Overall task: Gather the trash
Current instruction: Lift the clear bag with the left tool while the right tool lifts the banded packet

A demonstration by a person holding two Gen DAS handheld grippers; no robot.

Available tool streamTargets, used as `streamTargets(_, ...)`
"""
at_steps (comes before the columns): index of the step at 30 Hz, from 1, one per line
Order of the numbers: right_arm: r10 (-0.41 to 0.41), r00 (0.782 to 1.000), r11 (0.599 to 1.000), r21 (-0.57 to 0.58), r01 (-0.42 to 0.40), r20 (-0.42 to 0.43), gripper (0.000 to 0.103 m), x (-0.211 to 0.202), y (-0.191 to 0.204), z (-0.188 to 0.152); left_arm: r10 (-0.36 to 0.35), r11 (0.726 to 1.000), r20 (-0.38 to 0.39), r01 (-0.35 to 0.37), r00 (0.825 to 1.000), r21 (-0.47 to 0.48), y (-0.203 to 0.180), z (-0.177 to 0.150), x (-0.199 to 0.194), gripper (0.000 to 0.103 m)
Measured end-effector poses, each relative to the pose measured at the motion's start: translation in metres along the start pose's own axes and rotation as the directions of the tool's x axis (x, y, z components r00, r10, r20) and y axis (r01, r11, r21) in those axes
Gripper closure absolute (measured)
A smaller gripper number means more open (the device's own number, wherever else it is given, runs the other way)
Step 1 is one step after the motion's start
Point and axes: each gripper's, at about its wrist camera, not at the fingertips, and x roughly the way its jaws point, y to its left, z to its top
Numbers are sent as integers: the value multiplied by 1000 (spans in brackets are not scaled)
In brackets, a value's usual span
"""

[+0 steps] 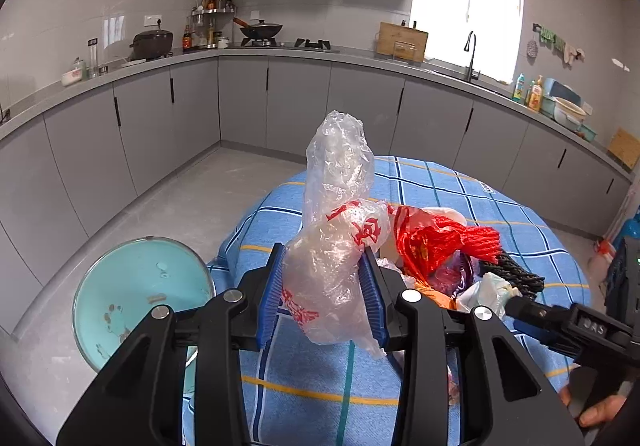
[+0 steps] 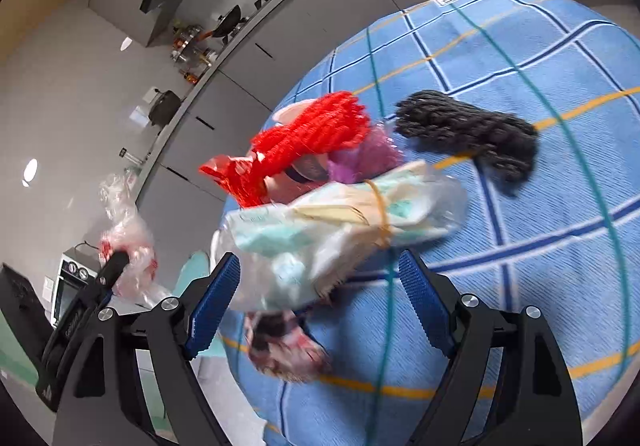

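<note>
Clear plastic bag (image 1: pixel 332 246) with red print is clamped between the blue pads of the left gripper (image 1: pixel 326 298), held above the near edge of the round table (image 1: pixel 520 214) with its blue checked cloth. Over the same table the right gripper (image 2: pixel 320 294) has its fingers wide apart; a blurred bundle of pale wrappers (image 2: pixel 332 222) lies between them, not pressed. Red mesh (image 2: pixel 316 134) and black mesh (image 2: pixel 468 130) rest on the cloth behind it. A teal bin (image 1: pixel 136 294) stands on the floor beside the table.

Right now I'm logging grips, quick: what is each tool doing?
Left tool: closed on the crumpled clear plastic bag with red print.
Right tool: open, a banded clear bag of wrappers loose between its fingers.
</note>
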Motion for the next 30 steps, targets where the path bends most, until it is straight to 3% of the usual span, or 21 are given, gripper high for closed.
streamTargets(5,49,994,972,233,-24,-102,21,33,-21,9,9,1000,5,-9,1000,-1,7,-2,-3,66)
streamTargets(8,43,993,961,276,-11,-112,23,42,-26,8,22,1000,3,-22,1000,-4,11,-5,-4,66)
streamTargets(9,39,993,964,267,-8,-109,25,42,-24,7,23,1000,-2,-23,1000,-7,13,-6,-4,66)
streamTargets(11,26,996,975,222,-6,-90,49,38,-16,6,23,1000,-6,-24,1000,-8,14,-8,-3,66)
streamTargets(14,-3,999,993,120,8,-37,74,27,2,9,26,1000,-9,-26,1000,-11,15,-9,-2,66)
streamTargets(20,-46,998,998,-36,48,44,84,16,26,11,50,998,1,-50,999,-38,24,-11,-4,66)
streamTargets(30,-71,993,986,-143,85,96,85,15,51,9,54,997,10,-53,998,-54,32,-17,-15,66)
